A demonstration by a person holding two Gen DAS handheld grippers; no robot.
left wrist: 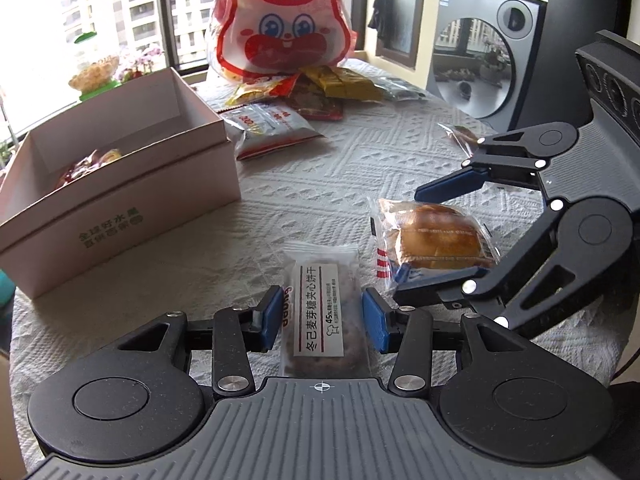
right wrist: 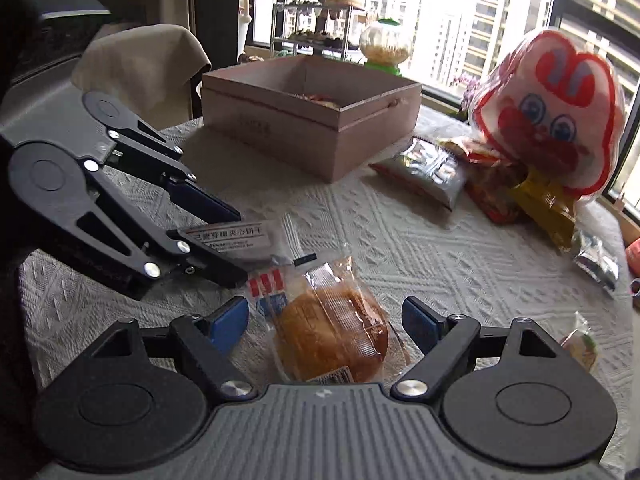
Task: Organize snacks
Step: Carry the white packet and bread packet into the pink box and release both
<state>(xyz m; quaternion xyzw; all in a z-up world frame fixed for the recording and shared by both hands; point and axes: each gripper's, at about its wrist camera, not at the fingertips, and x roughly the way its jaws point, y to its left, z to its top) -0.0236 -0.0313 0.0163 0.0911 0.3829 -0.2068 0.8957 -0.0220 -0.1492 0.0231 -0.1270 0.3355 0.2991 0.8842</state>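
Note:
A clear-wrapped biscuit pack with a white label (left wrist: 320,316) lies on the table between the open blue pads of my left gripper (left wrist: 322,318); the pads stand either side of it, a small gap each side. A wrapped golden bread bun (right wrist: 332,336) lies between the open pads of my right gripper (right wrist: 326,322), apart from both. The bun (left wrist: 434,240) and right gripper (left wrist: 420,240) also show in the left wrist view. The left gripper (right wrist: 224,236) and biscuit pack (right wrist: 236,240) show in the right wrist view.
An open pink cardboard box (left wrist: 120,184) holding a few snacks stands at the left. A red rabbit snack bag (left wrist: 284,28) and a pile of loose snack packets (left wrist: 304,96) lie at the far side of the white tablecloth (left wrist: 320,184). A small wrapped snack (right wrist: 580,344) lies right.

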